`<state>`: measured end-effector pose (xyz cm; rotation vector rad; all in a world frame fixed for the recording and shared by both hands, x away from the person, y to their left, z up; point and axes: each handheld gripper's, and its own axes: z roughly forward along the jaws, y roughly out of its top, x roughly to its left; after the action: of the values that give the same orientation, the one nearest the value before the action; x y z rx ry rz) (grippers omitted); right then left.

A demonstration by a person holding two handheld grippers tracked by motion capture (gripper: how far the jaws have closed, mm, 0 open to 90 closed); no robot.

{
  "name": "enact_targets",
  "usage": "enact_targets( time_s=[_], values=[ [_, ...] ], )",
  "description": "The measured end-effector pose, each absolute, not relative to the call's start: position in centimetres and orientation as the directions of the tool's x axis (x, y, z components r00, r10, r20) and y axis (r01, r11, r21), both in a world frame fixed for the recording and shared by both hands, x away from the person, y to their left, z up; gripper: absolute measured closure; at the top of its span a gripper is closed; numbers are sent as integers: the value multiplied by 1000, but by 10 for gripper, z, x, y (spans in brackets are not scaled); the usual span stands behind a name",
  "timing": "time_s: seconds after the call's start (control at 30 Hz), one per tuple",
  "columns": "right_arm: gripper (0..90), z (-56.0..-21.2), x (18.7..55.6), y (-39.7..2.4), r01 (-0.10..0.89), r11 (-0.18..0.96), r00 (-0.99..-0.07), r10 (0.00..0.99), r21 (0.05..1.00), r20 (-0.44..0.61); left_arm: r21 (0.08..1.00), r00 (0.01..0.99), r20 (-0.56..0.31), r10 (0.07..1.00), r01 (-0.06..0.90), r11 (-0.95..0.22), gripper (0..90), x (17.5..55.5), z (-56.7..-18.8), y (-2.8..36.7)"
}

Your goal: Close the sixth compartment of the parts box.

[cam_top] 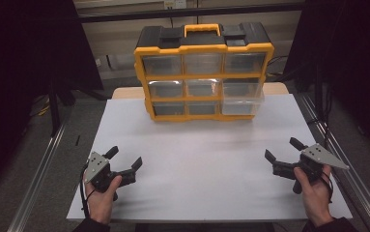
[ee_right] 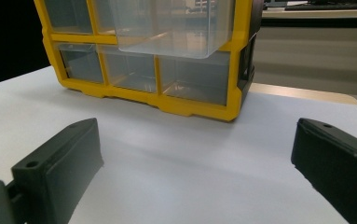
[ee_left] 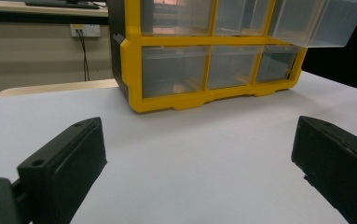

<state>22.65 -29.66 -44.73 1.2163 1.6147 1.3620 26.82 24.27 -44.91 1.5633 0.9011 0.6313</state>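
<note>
We hold the left gripper (cam_top: 124, 162) and right gripper (cam_top: 284, 152) low over the table (cam_top: 197, 159), both jaws wide open and empty. The organizer (cam_top: 203, 72) stands far back, its middle-right drawer (cam_top: 242, 99) pulled out. A careless push could jam this drawer crooked.

high view: fixed above the near edge, looking forward and down over the whole white surface (cam_top: 197, 159). left tool (cam_top: 124, 161) cam and right tool (cam_top: 284, 151) cam: low over the surface, facing forward, fairly near the yellow drawer cabinet (cam_top: 203, 79). all three share its front and the pulled-out clear drawer (cam_top: 243, 99).
</note>
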Motion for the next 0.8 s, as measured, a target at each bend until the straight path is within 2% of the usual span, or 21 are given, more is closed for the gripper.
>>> enact_targets(
  time_s=[0.33, 0.37, 0.4, 0.5, 0.8],
  values=[
    [5, -449, 226, -294, 235, 16, -347, 936, 972, 68, 973, 546, -116, 830, 230, -15, 30, 271, -451, 237],
    [5, -449, 226, -294, 235, 16, -347, 936, 972, 68, 973, 546, -116, 830, 230, -15, 30, 271, -451, 237],
    [1, -449, 226, -294, 232, 10, -351, 933, 973, 75, 972, 555, -68, 829, 223, -69, 30, 272, -450, 241],
    [0, -449, 226, -292, 233, -16, -353, 930, 972, 100, 972, 536, -94, 839, 233, -40, 30, 273, -451, 244],
    [0, -448, 224, -283, 232, 30, -419, 905, 972, 72, 973, 545, -91, 834, 228, -44, 30, 271, -451, 244]
  ],
)
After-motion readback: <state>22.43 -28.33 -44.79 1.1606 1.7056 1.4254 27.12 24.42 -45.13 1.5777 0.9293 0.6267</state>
